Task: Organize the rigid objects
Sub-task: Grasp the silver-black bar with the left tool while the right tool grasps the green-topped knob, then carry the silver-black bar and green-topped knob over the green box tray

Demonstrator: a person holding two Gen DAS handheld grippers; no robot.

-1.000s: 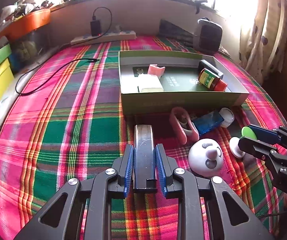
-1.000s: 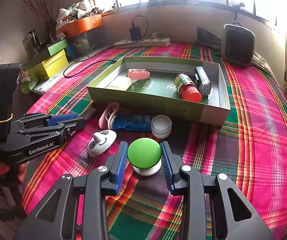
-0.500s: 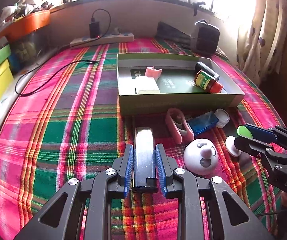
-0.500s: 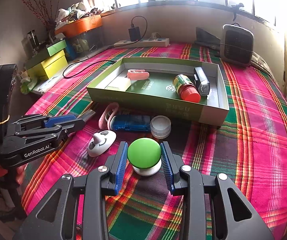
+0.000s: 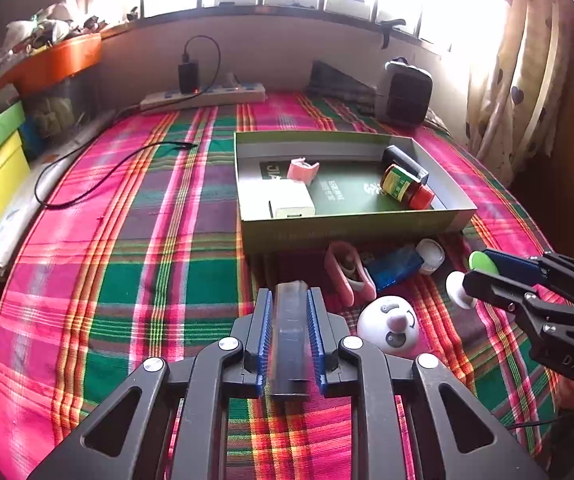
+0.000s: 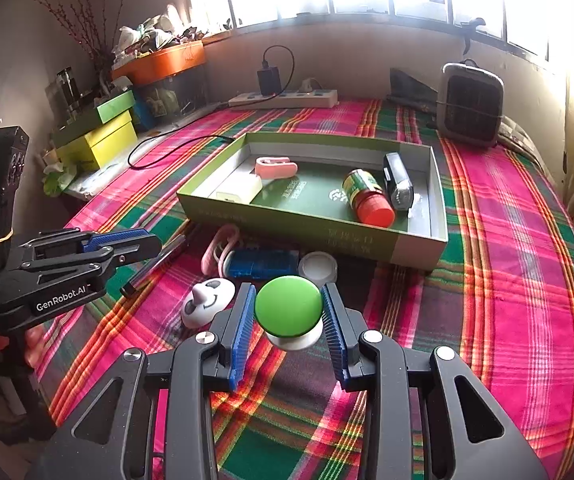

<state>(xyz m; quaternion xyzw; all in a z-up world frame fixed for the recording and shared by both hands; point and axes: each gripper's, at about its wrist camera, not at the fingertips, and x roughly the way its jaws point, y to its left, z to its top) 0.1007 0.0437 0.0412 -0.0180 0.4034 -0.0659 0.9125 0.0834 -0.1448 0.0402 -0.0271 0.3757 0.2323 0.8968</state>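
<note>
I am working over a plaid cloth (image 5: 135, 264) in pink, green and orange, under a bright window, and I take the green tray (image 6: 419, 242) in the middle of it as my landmark. Beyond the tray a white power strip (image 6: 287, 99) lies along the wall with a black charger plugged in, and a small dark heater (image 6: 470, 109) stands past the tray's far right corner. Left of the tray yellow and green boxes (image 6: 99, 140) are stacked under an orange tub (image 6: 159, 65). Inside the tray lie a cream block (image 6: 241, 189), a pink clip (image 6: 275, 167), a red-capped jar (image 6: 367, 198) on its side, and a black oblong (image 6: 398, 186) just beside the jar. In front of the tray's near wall sit a pink loop (image 6: 217, 250), a blue case (image 6: 263, 264), a white round lid (image 6: 318, 267) and a white face-shaped toy (image 6: 207, 300). My left gripper (image 5: 290, 314) pinches a dark flat bar (image 5: 290, 332), held in front of the tray's near left corner. My right gripper (image 6: 289, 320) clamps a green-topped knob (image 6: 289, 306) with a white base, in front of the tray's near wall.
</note>
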